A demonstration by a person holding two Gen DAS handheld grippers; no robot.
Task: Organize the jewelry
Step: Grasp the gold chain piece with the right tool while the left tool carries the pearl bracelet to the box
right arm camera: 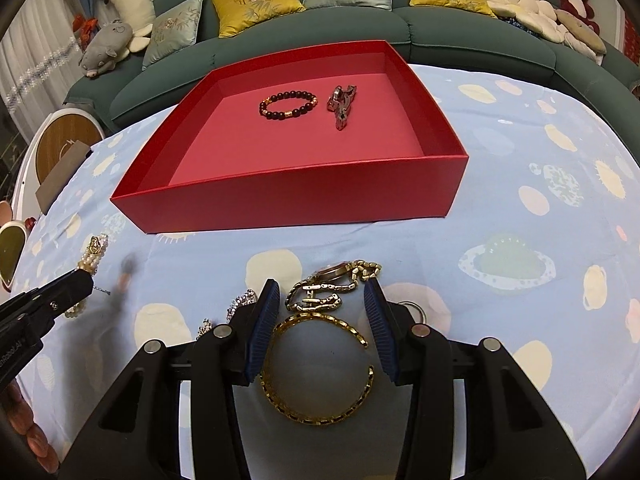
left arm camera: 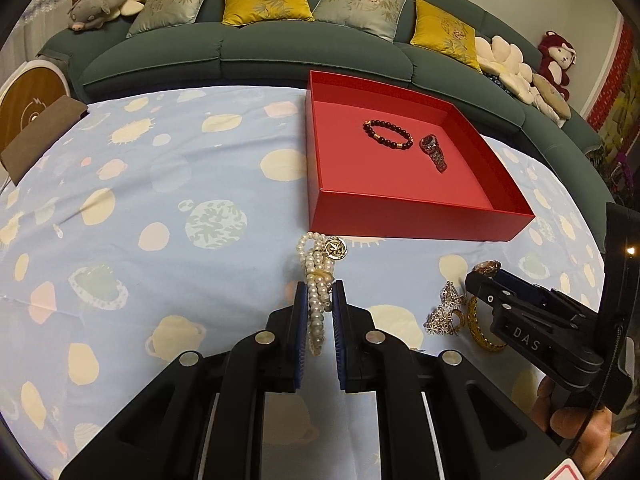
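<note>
A strand of white pearls (left arm camera: 316, 280) with a gold medallion hangs between the pads of my left gripper (left arm camera: 320, 294), which is shut on it just above the blue cloth. My right gripper (right arm camera: 320, 286) is open and points down. A gold bangle (right arm camera: 316, 368) lies between its fingers, and a gold watch (right arm camera: 334, 280) lies at its tips. The red box (right arm camera: 280, 204) sits behind them. It holds a dark beaded bracelet (right arm camera: 289, 105) and a silver watch (right arm camera: 341, 104). In the left wrist view, the right gripper (left arm camera: 480, 280) hovers over the bangle (left arm camera: 478, 330).
Sparkling rhinestone pieces (left arm camera: 446, 312) lie left of the bangle. The table has a blue patterned cloth (left arm camera: 160, 200). A green sofa (left arm camera: 280, 52) with cushions and plush toys curves behind it. A brown card (left arm camera: 40, 136) sits at the far left edge.
</note>
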